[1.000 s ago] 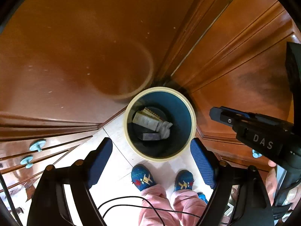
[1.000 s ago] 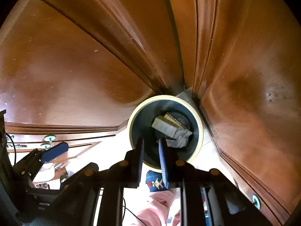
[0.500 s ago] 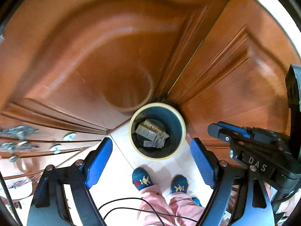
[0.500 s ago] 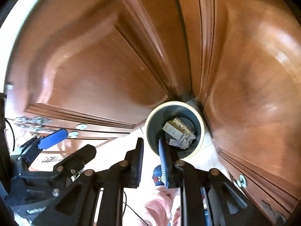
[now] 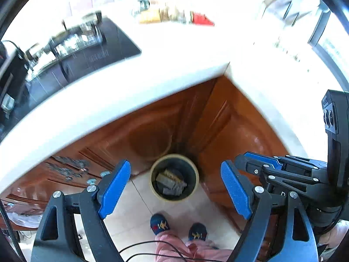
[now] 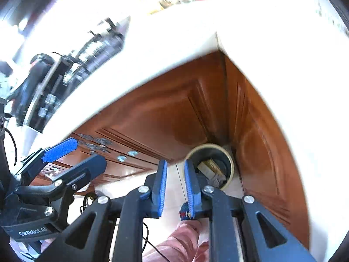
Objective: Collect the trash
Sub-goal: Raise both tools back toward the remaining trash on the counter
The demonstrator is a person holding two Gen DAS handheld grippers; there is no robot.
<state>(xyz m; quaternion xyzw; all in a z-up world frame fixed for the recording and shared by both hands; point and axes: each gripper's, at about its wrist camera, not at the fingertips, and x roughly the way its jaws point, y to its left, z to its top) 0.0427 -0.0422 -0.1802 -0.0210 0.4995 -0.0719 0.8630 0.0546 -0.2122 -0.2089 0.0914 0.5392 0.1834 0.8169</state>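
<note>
Trash (image 5: pixel 171 182) sits in the bin (image 5: pixel 174 198) on the floor, tucked in the cabinet corner. Left gripper (image 5: pixel 175 193) fingers spread, empty; right gripper (image 6: pixel 175 187) fingers nearly together w/ nothing between, prob. done dropping. White surface (image 5: pixel 174 50) above.

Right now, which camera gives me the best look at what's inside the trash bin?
The left wrist view: the trash bin sits unobstructed between the open fingers, its contents visible from above. In the right wrist view the bin is partly hidden behind a finger, so only part of the inside shows.
</note>
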